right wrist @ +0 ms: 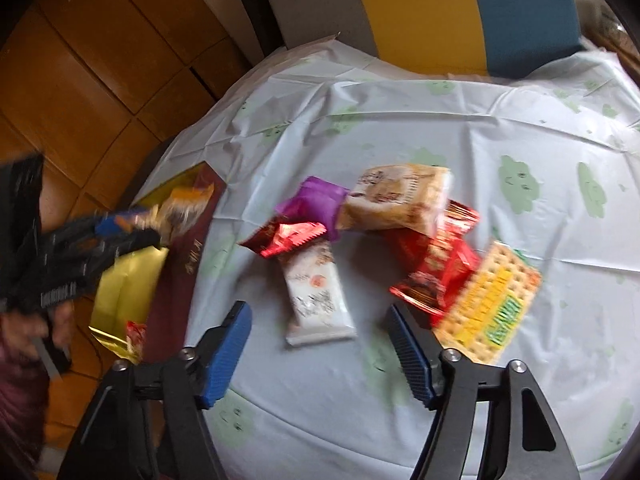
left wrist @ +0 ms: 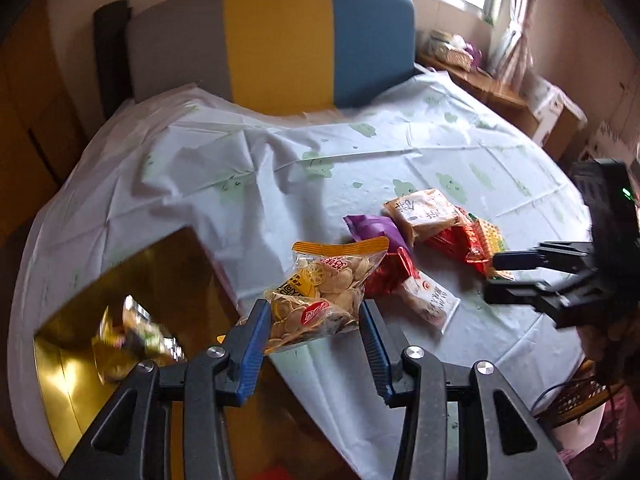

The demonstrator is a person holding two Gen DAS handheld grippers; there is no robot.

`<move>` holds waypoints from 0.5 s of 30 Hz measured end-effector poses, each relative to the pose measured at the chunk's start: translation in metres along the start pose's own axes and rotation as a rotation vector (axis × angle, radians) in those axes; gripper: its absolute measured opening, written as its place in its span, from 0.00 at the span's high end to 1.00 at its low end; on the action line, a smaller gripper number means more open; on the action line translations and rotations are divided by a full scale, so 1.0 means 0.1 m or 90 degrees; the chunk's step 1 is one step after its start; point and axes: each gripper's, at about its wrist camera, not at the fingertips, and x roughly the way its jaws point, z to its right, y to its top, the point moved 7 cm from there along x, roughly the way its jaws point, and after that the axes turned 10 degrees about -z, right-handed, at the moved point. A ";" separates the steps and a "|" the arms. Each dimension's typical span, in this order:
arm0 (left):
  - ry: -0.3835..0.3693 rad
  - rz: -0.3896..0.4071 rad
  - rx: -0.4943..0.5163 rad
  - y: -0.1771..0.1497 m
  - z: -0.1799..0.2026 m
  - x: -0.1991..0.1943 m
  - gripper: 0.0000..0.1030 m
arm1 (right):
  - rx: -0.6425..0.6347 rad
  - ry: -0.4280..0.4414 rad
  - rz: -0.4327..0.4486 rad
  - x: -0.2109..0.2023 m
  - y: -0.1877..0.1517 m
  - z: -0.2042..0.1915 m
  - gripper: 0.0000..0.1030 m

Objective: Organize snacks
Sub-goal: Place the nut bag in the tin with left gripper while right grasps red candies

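My left gripper is shut on a clear bag of seeds with an orange top and holds it above the edge of a gold-lined box; it also shows in the right wrist view. A small wrapped snack lies in the box. My right gripper is open and empty above a white packet. A pile of snacks lies beyond: a purple pack, a beige bread pack, red packs and a yellow cracker pack.
The round table has a pale blue cloth with green clouds. A grey, yellow and blue chair back stands behind the table. A wooden floor lies to the left. A window and shelf are at the far right.
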 end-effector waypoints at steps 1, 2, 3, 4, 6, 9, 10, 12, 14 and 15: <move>-0.014 0.010 -0.017 -0.05 -0.01 -0.05 0.56 | 0.005 0.008 -0.001 0.03 0.04 -0.03 0.33; -0.018 0.018 -0.028 -0.07 -0.03 -0.06 0.56 | 0.011 0.011 -0.001 0.07 0.08 -0.06 0.33; -0.014 0.028 -0.036 -0.10 -0.05 -0.10 0.56 | 0.015 0.009 -0.001 0.11 0.13 -0.10 0.33; -0.009 0.038 -0.041 -0.13 -0.06 -0.13 0.56 | 0.016 0.003 0.001 0.16 0.19 -0.14 0.35; -0.015 0.051 -0.053 -0.22 -0.07 -0.21 0.56 | 0.006 -0.018 0.004 0.23 0.29 -0.21 0.39; -0.019 0.064 -0.075 -0.38 -0.12 -0.31 0.56 | -0.038 -0.060 0.000 0.35 0.48 -0.33 0.41; -0.018 0.067 -0.085 -0.43 -0.14 -0.33 0.56 | -0.057 -0.073 -0.010 0.38 0.52 -0.36 0.44; -0.022 0.074 -0.103 -0.53 -0.20 -0.39 0.56 | -0.110 -0.092 -0.031 0.44 0.56 -0.46 0.56; -0.026 0.080 -0.119 -0.62 -0.27 -0.44 0.57 | -0.159 -0.099 -0.056 0.50 0.55 -0.57 0.58; -0.026 0.081 -0.126 -0.66 -0.30 -0.46 0.57 | -0.187 -0.102 -0.071 0.54 0.53 -0.62 0.58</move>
